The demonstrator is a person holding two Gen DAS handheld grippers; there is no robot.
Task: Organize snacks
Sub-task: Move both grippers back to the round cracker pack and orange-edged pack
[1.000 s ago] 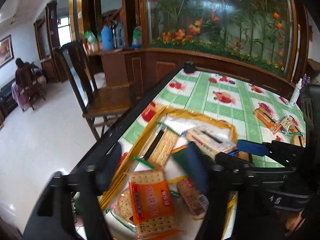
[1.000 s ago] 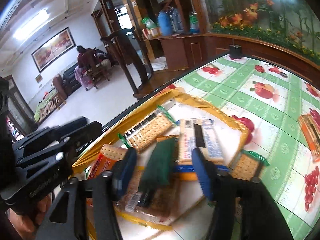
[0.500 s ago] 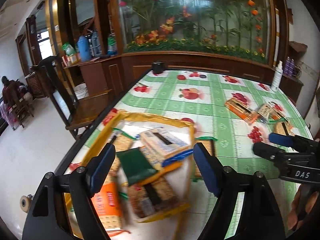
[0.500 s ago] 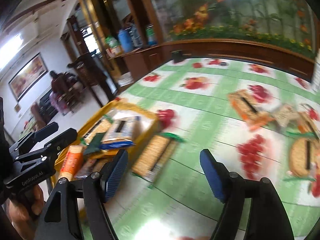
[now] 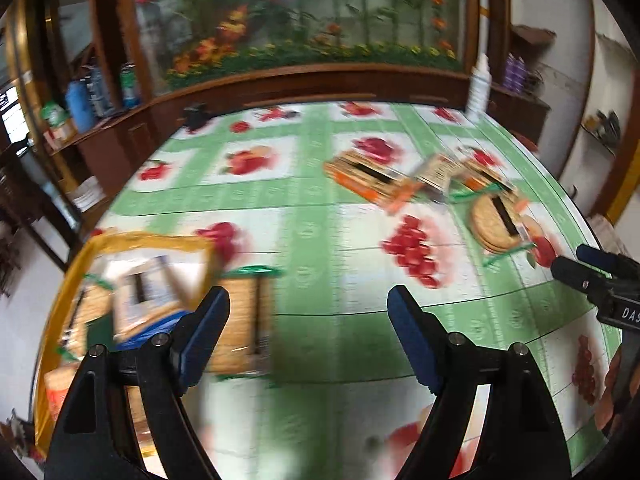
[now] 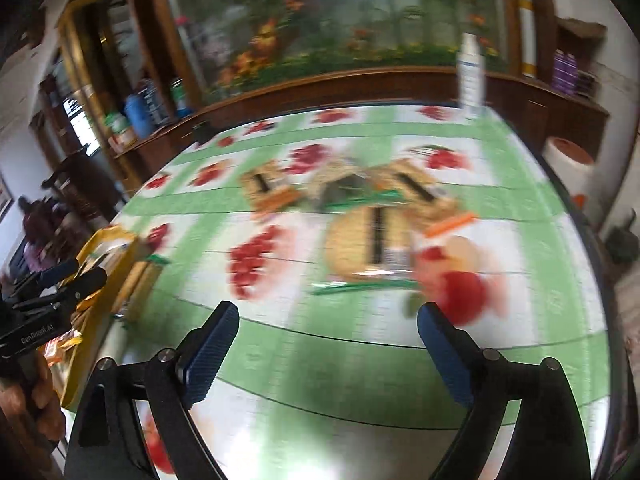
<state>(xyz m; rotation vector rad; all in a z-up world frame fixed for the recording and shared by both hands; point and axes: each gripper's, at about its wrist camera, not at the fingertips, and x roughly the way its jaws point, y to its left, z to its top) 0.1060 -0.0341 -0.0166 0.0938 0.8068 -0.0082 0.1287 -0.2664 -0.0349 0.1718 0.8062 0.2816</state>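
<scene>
Right wrist view: right hand-held gripper empty, its jaws have just been opening and stand wide with only the green-checked surface between them; ahead lies the round biscuit pack, flat on the surface, in clear film with a dark label strip down the middle and green sealed ends. Behind it, a loose cluster of three more packs, incl. an orange-edged cracker pack, all blurred, brand unreadable. Left wrist view: left hand-held gripper also wide open, jaws just eased a bit wider, nothing gripped; yellow-rimmed tray at lower left already holds several packs, and a square cracker pack sits just outside its rim. Handling guess: packs look light, film likely slick and crinkly, the biscuits inside are brittle, so squeeze gently. Best hold on the round pack is probably across its short width at the middle, pads on the stack's sides, not on the thin sealed ends, which would fold. Motion blur is heavy, so finer pack detail can't be told
</scene>
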